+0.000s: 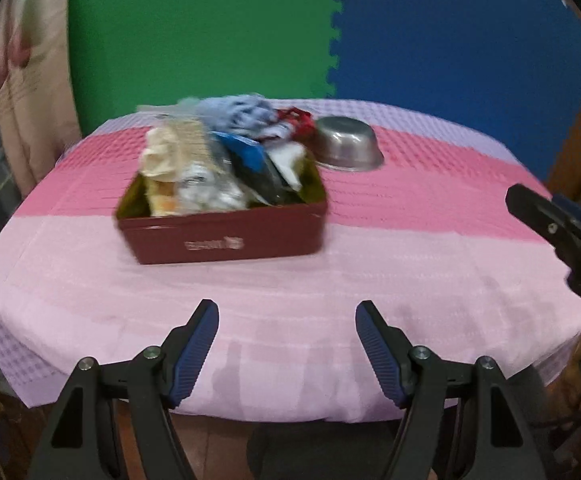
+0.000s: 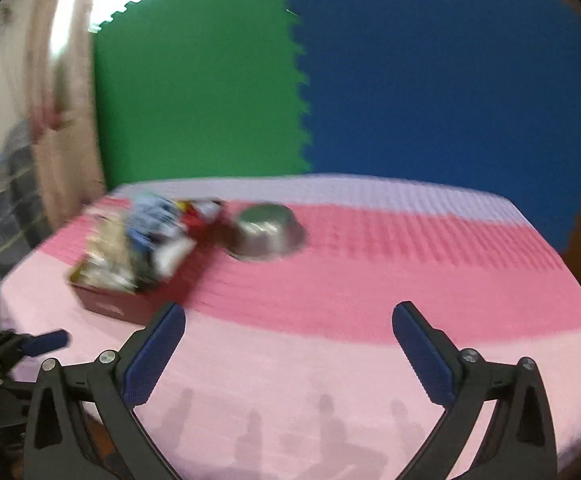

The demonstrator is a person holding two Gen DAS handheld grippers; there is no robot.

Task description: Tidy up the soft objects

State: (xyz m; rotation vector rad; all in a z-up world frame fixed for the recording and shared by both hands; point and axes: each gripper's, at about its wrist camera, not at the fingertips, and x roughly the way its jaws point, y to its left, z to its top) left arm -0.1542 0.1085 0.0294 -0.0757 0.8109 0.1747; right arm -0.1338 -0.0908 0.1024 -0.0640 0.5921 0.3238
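**Both grippers empty, box packed**

Fingers spread on both sides: your left gripper (image 1: 286,354) hangs open over the near cloth edge with nothing between its pads, and your right gripper (image 2: 288,354) gapes wider still, empty too. Soft items (image 1: 214,160) sit heaped in the red box (image 1: 226,240) mid-table, likely gathered there to keep them together. Just behind it, an upturned steel bowl (image 1: 348,144) rests on the cloth (image 1: 410,260). Motion blur hides finer detail.
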